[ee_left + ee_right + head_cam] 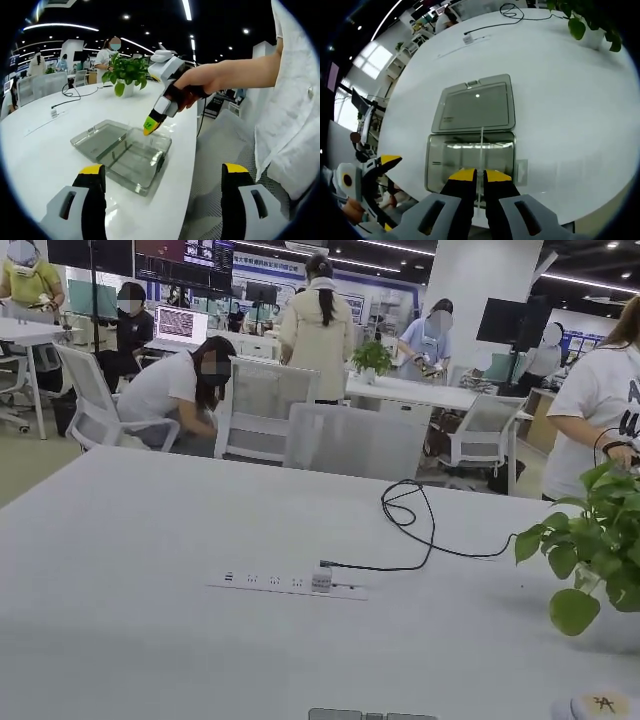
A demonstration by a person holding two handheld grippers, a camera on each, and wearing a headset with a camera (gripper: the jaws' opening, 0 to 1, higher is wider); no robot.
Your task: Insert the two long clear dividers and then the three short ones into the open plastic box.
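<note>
The clear plastic box [434,165] lies open near the table's edge, its lid [475,105] folded flat on the far side. My right gripper [476,173] is shut on a thin clear divider [481,150] that stands on edge, reaching down into the box's middle along its short way. In the left gripper view the right gripper [150,126] hangs in a hand just over the box [145,172], near its lid [97,137]. My left gripper [162,170] is open with nothing in it, off the table's edge beside the box.
A potted plant [590,540] stands at the table's right. A white power strip [285,584] with a black cable [405,520] lies mid-table. Office chairs [350,440] and several people are beyond the far edge.
</note>
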